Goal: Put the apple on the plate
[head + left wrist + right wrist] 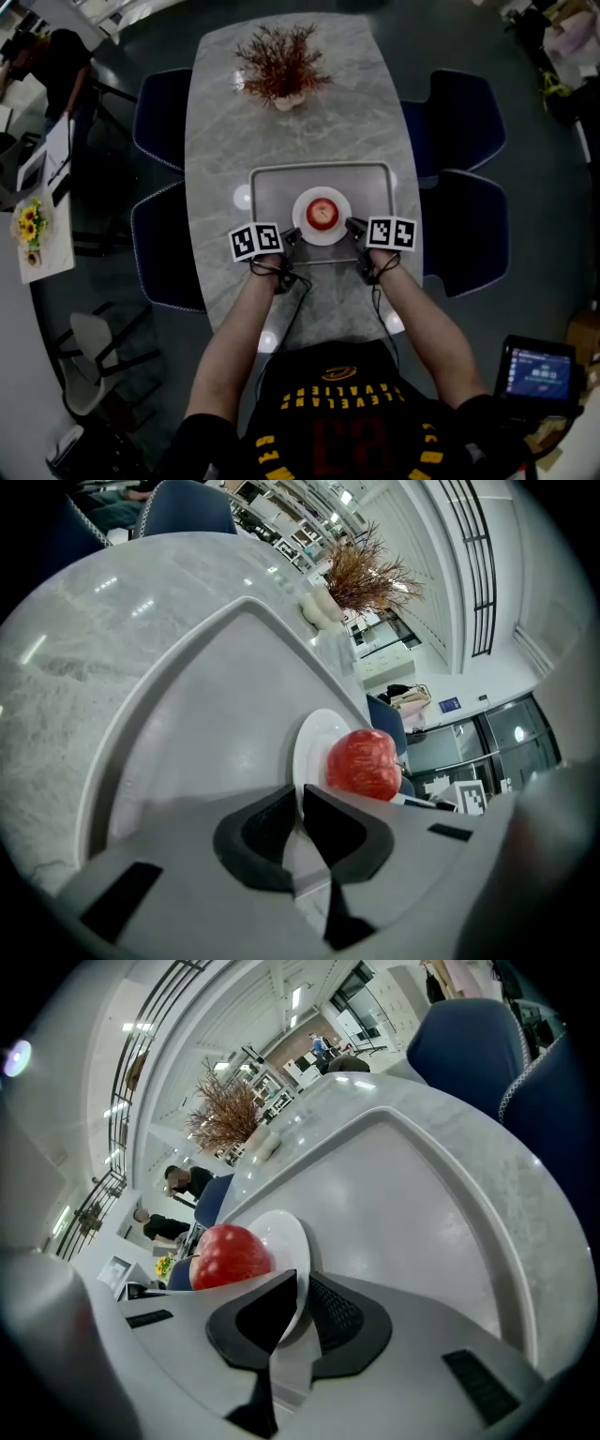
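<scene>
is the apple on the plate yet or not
On the plate: the apple sits upright in the middle of the white plate, which lies in the tray. Both gripper views show it resting there too.

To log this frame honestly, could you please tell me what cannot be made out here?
- Left gripper view: underside of the apple, hidden behind the left gripper.
- Right gripper view: near half of the plate, hidden behind the right gripper.
- Head view: jaw contact with the plate, too small to tell.

Head view: steeply down on table [281, 141]. Gripper views: low, close, opposed across plate [299, 226] (all three share it).
</scene>
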Demonstrator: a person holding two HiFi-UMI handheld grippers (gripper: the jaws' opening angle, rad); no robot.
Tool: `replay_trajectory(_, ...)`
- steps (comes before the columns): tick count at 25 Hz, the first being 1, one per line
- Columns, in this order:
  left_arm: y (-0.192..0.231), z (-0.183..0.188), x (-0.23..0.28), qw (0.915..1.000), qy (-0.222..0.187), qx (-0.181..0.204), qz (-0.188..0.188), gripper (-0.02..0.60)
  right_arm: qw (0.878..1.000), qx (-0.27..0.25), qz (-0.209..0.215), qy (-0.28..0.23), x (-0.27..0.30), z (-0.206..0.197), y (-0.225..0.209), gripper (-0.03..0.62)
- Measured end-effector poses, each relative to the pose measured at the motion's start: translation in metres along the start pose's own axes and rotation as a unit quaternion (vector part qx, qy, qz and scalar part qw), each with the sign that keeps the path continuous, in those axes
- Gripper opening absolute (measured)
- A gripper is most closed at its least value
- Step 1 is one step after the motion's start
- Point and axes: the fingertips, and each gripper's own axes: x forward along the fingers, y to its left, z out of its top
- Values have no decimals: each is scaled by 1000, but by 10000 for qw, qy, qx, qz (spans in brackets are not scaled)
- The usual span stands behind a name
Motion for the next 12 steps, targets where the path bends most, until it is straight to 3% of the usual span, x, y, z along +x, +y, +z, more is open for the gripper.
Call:
replay_trajectory(4,1,2,-2,9982,141,430,395,53,9981,-528,-291,154,-2,1,4,33)
replay_trajectory(8,-1,5,-4,9878,291,1199,952,86,9820,-1624,-905,336,-9,7,4,43)
replay_trajectory(12,-3,13,-15,9807,-39,1575,1157,87,9694,-2134,-1214,19,-23,21,0,43)
